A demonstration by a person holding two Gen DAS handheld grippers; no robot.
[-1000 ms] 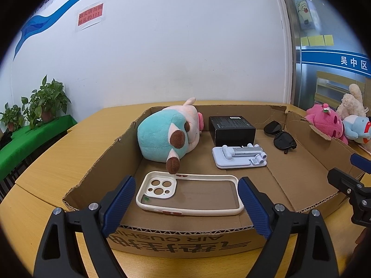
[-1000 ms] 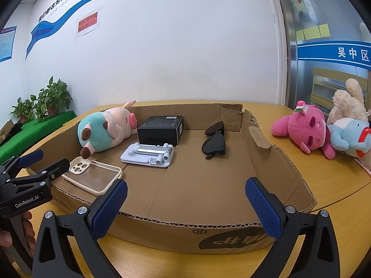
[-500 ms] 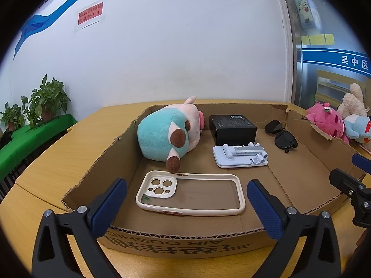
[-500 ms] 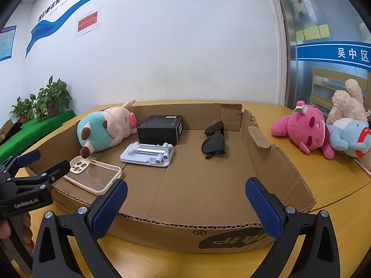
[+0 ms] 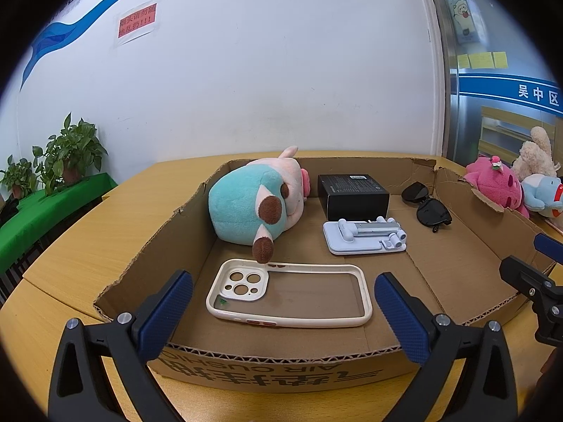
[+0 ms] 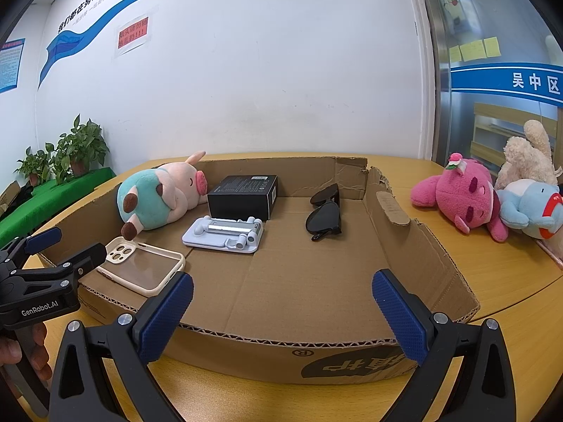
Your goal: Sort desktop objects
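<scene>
Left gripper (image 5: 283, 297) spread wide, empty, poised just short of the near wall of the cardboard tray (image 5: 281, 369), level with the phone case (image 5: 288, 293). Right gripper (image 6: 282, 297) likewise wide and empty, before the tray's bare right half.

Inside the tray, from the left: plush pig (image 5: 255, 204) with one hoof touching the case, black box (image 5: 353, 195), white folding stand (image 5: 364, 237), sunglasses (image 5: 427, 207). All resting on a wooden table (image 5: 84, 239). Outside the tray at right, pink plush (image 6: 461, 197), blue plush (image 6: 531, 207), cream plush (image 6: 527, 156).

Potted plants (image 5: 67, 151) far left, against a white wall (image 5: 264, 70).

"GenRobot.AI" printed on the left gripper's body; "AIR CUSHION" upside down on the tray front; "吴中区" on the blue band at right.
</scene>
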